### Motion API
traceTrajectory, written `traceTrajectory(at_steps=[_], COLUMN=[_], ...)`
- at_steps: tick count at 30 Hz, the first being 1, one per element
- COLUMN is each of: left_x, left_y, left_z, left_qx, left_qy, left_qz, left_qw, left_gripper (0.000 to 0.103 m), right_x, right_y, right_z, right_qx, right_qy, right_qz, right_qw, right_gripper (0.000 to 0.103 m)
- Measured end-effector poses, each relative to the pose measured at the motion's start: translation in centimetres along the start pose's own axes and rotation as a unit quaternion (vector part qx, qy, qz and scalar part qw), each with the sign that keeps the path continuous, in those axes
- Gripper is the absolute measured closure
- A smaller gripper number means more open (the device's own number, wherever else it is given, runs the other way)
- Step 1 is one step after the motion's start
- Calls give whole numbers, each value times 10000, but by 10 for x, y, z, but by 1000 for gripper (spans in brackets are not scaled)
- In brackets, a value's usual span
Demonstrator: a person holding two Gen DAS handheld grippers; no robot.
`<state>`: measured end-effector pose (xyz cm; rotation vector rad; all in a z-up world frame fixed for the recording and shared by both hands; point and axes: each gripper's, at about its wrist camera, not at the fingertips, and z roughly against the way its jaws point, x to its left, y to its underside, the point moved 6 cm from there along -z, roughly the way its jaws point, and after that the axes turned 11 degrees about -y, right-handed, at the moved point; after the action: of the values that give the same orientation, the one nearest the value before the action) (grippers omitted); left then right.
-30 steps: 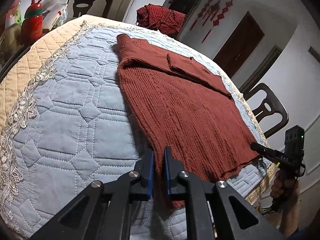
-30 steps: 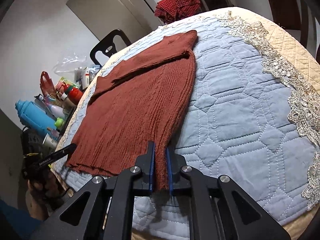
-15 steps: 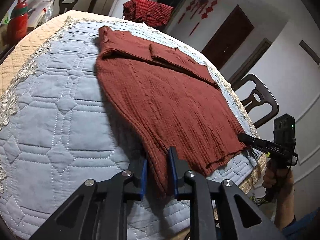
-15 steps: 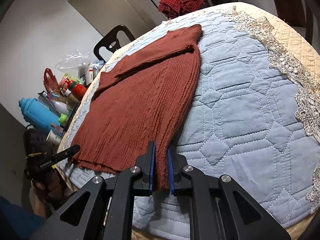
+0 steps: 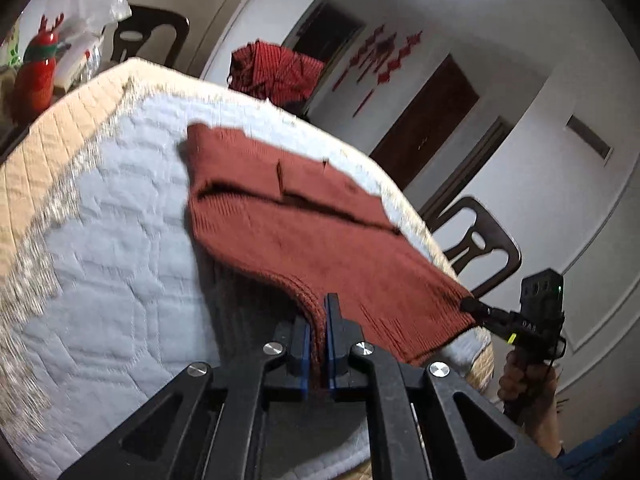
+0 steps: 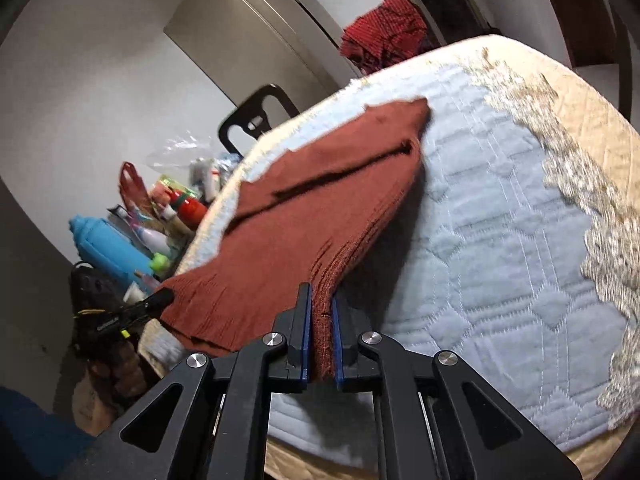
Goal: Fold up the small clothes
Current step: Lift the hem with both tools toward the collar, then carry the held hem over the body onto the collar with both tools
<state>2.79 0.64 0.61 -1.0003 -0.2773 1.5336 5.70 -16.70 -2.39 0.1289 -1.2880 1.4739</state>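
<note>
With both near corners pinched, the rust-red knit sweater (image 5: 320, 240) is hanging up off the quilt (image 5: 120, 280) at the front while its far end, with the sleeves folded across it, lies flat on the blue quilted part. The left gripper (image 5: 316, 344) has just squeezed down on the sweater's bottom hem corner, and you can see the ribbed edge sandwiched tight between the blue pads. Same deal on the other side: the right gripper (image 6: 320, 340) is clamped on the opposite hem corner, fabric bunched in the narrow slot between its pads. Each camera catches the other tool too, so in the left view the right one shows at the far corner of the hem with a hand (image 5: 524, 380) wrapped around its handle.

The hem stretches between the two grippers, clear of the quilt, and there's a shadow underneath the raised part. The quilt has a lacy trim and a beige border on the outside. Past the far edge there's a heap of red checked cloth (image 5: 276, 72), plus dark chairs (image 5: 476, 248) around the table. Off to one side sits a clutter of bottles, including a big blue one (image 6: 108, 248), and a red bottle with antlers (image 5: 38, 72). Both views are fairly blurry.
</note>
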Motion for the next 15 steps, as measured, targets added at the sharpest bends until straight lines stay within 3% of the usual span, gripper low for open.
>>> traceTrajectory(at_steps=[5,10,15], left_x=[-6,-8,-15], left_y=[-15,-17,-19], left_z=[14,33,45], left_qx=[-269,-340,-446], left_qy=[159,497,587], left_qz=[5,205,156], left_qw=[9995,9980,9972], left_gripper=[96,96,96], right_x=[14,24,41], right_y=[-11,-10,-13], right_z=[9,25,35], right_qx=[-235,-413,-532], right_qy=[-215,-302,-410], right_qz=[84,79,237], right_qw=[9995,9987,9975], right_gripper=[95,95,95])
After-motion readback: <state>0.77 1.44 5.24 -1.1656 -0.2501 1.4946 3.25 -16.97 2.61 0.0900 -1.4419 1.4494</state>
